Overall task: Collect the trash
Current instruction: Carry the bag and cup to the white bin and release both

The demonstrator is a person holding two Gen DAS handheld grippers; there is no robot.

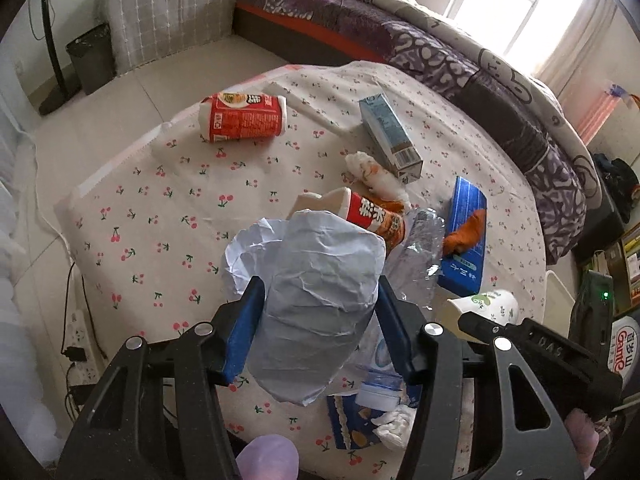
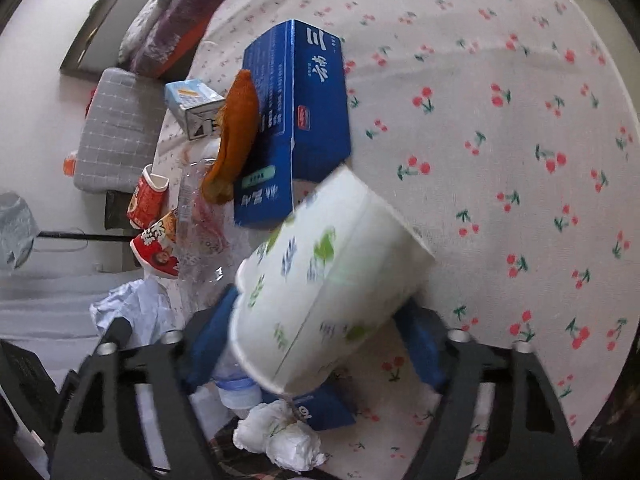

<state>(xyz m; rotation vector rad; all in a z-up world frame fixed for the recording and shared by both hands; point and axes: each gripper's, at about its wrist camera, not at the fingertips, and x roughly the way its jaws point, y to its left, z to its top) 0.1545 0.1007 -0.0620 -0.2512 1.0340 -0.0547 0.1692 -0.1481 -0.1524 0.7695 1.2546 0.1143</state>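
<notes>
My left gripper (image 1: 320, 284) is shut on a crumpled ball of pale paper (image 1: 320, 304), held above the cherry-print tablecloth (image 1: 160, 208). My right gripper (image 2: 320, 308) grips a white paper cup with green leaves (image 2: 328, 280), tilted on its side with both blue pads against its wall. The same cup (image 1: 486, 304) shows at the right of the left wrist view. Loose trash on the table includes a red noodle cup (image 1: 244, 118), a second red cup (image 1: 374, 218), a milk carton (image 1: 390, 138), a crushed clear bottle (image 1: 422, 248), a tissue wad (image 2: 280, 436) and a blue tissue box (image 2: 296, 120) with an orange peel (image 2: 234, 136) on it.
A black waste bin (image 1: 90, 58) stands on the floor at the far left beside a grey checked cushion (image 1: 172, 8). A bed with a purple quilt (image 1: 460, 64) runs behind the table. A power strip with cables (image 1: 76, 336) lies on the floor at the left.
</notes>
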